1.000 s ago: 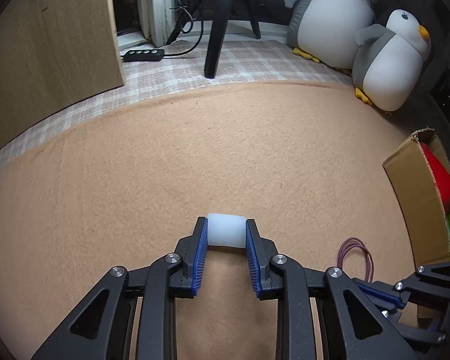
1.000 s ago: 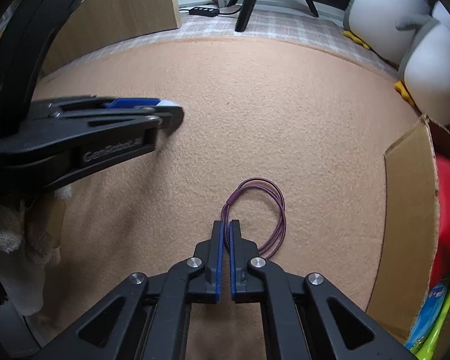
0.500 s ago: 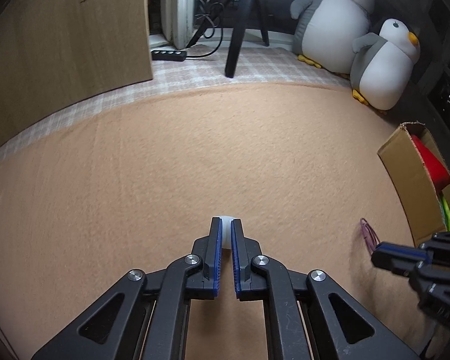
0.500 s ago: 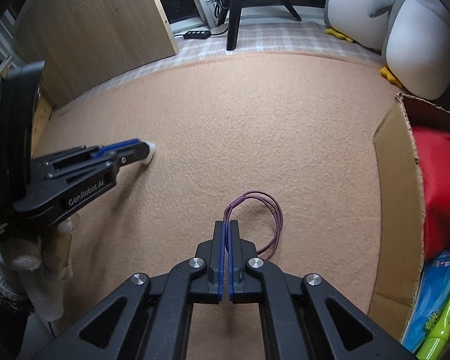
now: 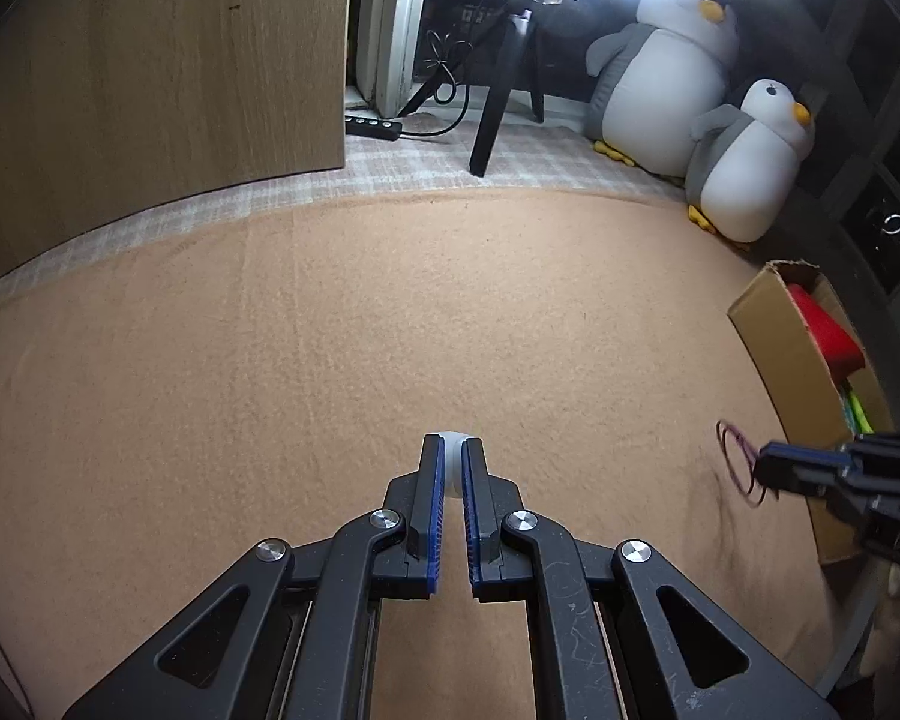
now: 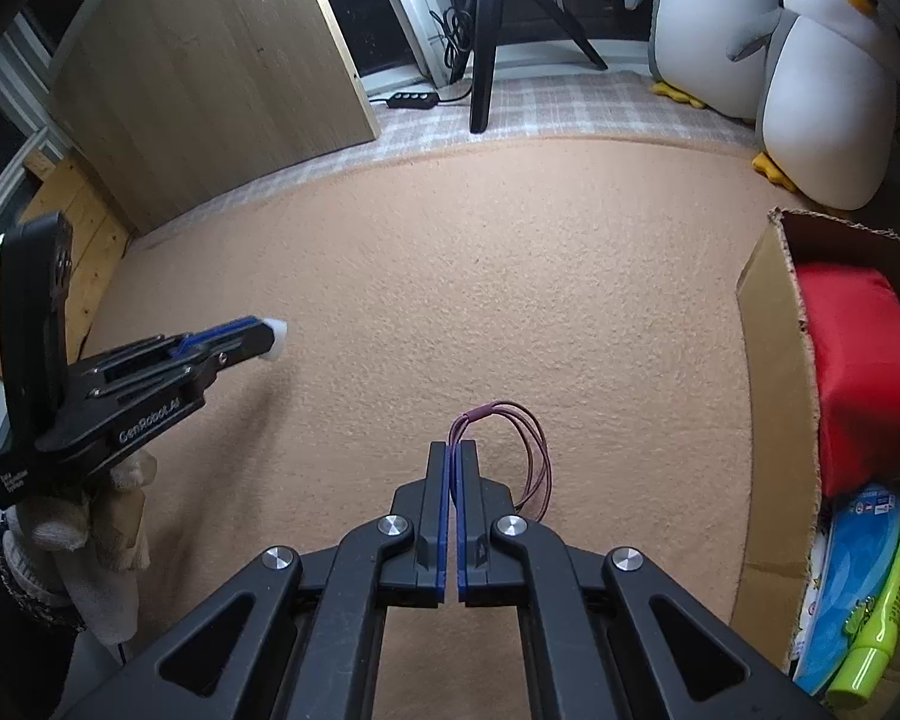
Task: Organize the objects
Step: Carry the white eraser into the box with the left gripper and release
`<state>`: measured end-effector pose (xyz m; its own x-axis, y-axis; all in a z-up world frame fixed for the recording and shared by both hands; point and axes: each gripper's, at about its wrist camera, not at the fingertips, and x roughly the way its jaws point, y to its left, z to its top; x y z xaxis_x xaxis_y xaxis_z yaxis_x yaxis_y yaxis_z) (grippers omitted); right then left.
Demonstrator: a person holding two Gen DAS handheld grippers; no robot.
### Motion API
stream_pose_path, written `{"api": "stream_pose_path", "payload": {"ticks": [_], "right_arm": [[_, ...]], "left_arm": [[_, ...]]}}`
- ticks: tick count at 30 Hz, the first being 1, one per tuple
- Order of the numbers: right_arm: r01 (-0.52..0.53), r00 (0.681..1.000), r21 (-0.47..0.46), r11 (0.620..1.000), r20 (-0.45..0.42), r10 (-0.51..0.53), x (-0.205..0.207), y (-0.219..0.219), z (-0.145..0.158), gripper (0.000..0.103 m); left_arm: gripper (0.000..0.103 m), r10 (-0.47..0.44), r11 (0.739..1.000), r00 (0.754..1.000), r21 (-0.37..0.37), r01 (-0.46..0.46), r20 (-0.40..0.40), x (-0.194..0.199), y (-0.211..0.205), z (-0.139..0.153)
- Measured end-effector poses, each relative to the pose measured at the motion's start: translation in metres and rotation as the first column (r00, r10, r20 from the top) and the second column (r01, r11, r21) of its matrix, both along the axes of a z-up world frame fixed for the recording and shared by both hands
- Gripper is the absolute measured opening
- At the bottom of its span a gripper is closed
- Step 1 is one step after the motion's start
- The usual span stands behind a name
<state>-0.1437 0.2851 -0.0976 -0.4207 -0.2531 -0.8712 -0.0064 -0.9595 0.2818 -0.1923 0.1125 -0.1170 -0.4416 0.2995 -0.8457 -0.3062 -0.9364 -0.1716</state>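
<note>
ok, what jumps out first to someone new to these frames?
Both grippers are pinching something: the left gripper holds a small white block and the right gripper a purple cord loop, over the tan carpet. Then the two plush penguins at the far right, and the cardboard box on the right with a red item inside.

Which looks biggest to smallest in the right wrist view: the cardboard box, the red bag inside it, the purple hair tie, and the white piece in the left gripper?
1. cardboard box
2. red bag
3. purple hair tie
4. white piece, smallest, pinched in the left gripper

The hair tie hangs nearer the camera, so its lead over the white piece is unsure.
</note>
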Motion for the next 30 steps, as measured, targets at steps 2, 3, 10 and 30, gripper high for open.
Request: {"api": "stream_pose_path", "payload": {"ticks": [2,3,10,30], "right_arm": [[0.001,1.000,-0.009,1.000,-0.013,-0.001,0.004,0.002,0.005,0.002],[0.003,1.000,-0.018,1.000,-0.020,-0.004,0.006,0.003,0.008,0.002],[0.021,0.997,-0.047,0.999,-0.076,-0.025,0.022,0.018,0.037,0.002],[0.291,0.948,0.022,0.956,-0.142,-0.285,0.112,0.155,0.075,0.002]], "left_arm": [[0.006,0.000,1.000,1.000,0.007,0.000,0.001,0.004,-0.004,0.003],[0.006,0.001,1.000,1.000,0.015,-0.001,0.002,0.006,-0.007,0.006],[0.006,-0.035,0.998,0.999,0.052,0.036,-0.026,0.020,0.000,0.032],[0.006,-0.350,0.926,0.930,0.106,0.362,-0.113,0.062,0.207,0.086]]}}
